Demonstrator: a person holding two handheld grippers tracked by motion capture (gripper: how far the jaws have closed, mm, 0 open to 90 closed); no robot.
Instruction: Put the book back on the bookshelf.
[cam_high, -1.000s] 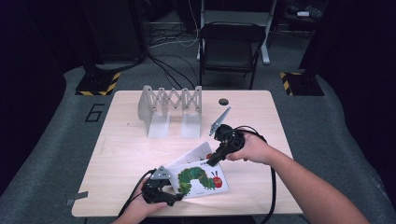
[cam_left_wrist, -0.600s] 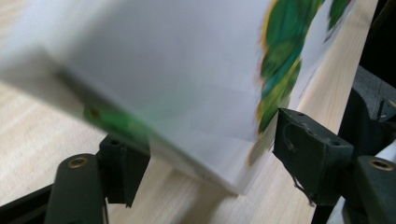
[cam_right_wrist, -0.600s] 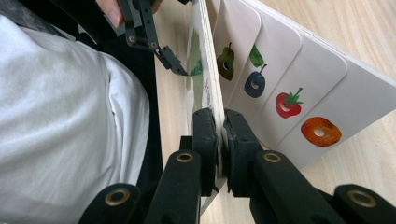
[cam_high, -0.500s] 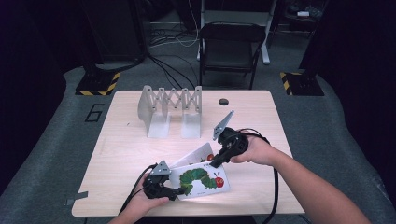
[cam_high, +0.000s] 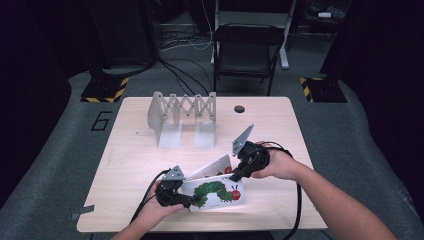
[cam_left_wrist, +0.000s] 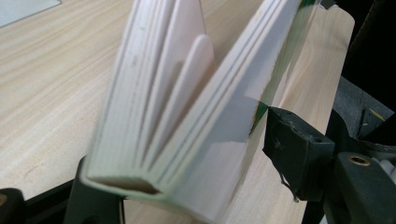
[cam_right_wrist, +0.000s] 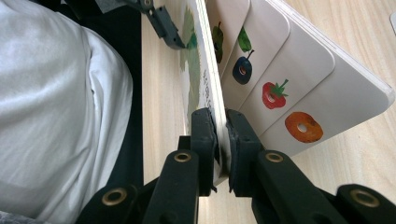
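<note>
A board book with a green caterpillar on its cover (cam_high: 215, 192) stands on its edge near the table's front, its pages fanned apart. My left gripper (cam_high: 187, 200) is at the book's lower left, at the spine. In the left gripper view the fanned book (cam_left_wrist: 187, 93) sits between the jaws of my left gripper (cam_left_wrist: 187, 177), which have just been closing on it. My right gripper (cam_high: 235, 175) is shut on the top edge of the front cover. In the right gripper view my right gripper (cam_right_wrist: 222, 121) pinches that cover, with the stepped fruit pages (cam_right_wrist: 289, 84) beside it.
A grey metal folding rack (cam_high: 182, 112) stands at the back of the wooden table (cam_high: 135, 160). A small dark round spot (cam_high: 239, 109) lies to its right. A black chair (cam_high: 247, 47) is beyond the table. The person's white garment (cam_right_wrist: 56, 116) is close by.
The book has gone from lying flat to standing on edge with its cover lifted. The left gripper has risen a little at the spine and its jaws have narrowed.
</note>
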